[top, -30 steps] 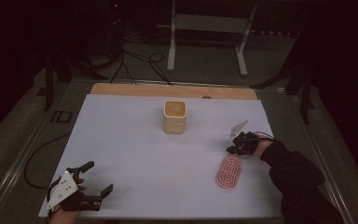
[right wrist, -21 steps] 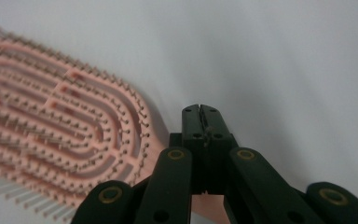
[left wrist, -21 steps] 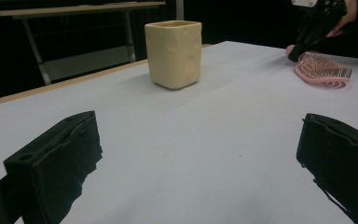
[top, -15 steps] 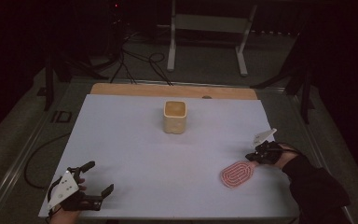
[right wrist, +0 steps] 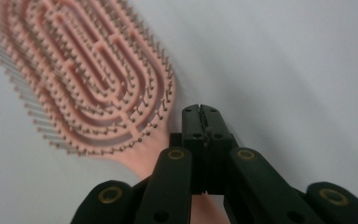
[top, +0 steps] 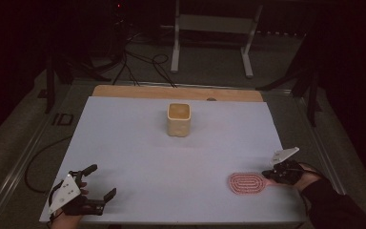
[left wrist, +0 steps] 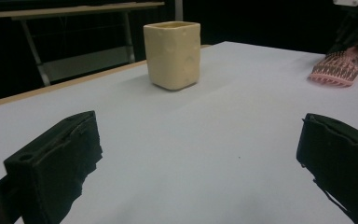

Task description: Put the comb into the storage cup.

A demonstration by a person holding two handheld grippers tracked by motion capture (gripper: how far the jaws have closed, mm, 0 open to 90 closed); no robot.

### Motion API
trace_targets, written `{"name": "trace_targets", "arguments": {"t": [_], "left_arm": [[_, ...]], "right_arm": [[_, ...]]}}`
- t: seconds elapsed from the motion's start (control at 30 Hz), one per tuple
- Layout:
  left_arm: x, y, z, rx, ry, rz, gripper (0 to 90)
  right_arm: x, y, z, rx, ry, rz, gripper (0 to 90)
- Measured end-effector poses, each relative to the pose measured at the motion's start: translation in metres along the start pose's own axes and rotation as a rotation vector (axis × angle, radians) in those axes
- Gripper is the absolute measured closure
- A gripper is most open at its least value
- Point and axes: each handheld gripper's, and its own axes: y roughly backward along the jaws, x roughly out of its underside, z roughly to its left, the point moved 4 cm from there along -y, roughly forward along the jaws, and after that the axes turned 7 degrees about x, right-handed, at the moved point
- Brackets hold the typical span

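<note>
The right hand-held gripper [top: 275,174] sits at the lower right of the high view, its jaws clamped on the handle of the pink brush [top: 246,183], whose bristled head lies flat on the counter [top: 124,143] just left of it. In the right gripper view the 2 jaws meet over the handle (brush head [right wrist: 81,79] at upper left). The left hand-held gripper [top: 95,183], lower left, has its jaws spread wide with nothing between them. A cream cup [top: 178,119] stands upright at upper centre, well apart from both
</note>
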Motion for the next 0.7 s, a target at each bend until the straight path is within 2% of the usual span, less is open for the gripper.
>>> {"name": "trace_targets", "arguments": {"t": [0.23, 0.43, 0.5, 0.53, 0.7], "left_arm": [[-0.001, -0.002, -0.001, 0.004, -0.002, 0.001, 0.0], [-0.001, -0.002, 0.000, 0.007, 0.001, -0.002, 0.0], [-0.001, -0.003, 0.000, 0.009, -0.001, -0.001, 0.0], [-0.001, -0.003, 0.000, 0.010, -0.001, -0.002, 0.0], [-0.002, -0.004, 0.000, 0.013, -0.005, -0.001, 0.0]], "right_arm": [[0.019, 0.012, 0.015, 0.020, -0.066, 0.014, 90.0], [0.023, 0.016, 0.024, 0.033, -0.083, 0.018, 90.0], [0.024, 0.017, 0.029, 0.008, -0.095, 0.022, 90.0], [0.024, 0.018, 0.030, 0.013, -0.094, 0.022, 90.0], [0.022, 0.023, 0.024, 0.051, -0.096, 0.018, 86.7]]}}
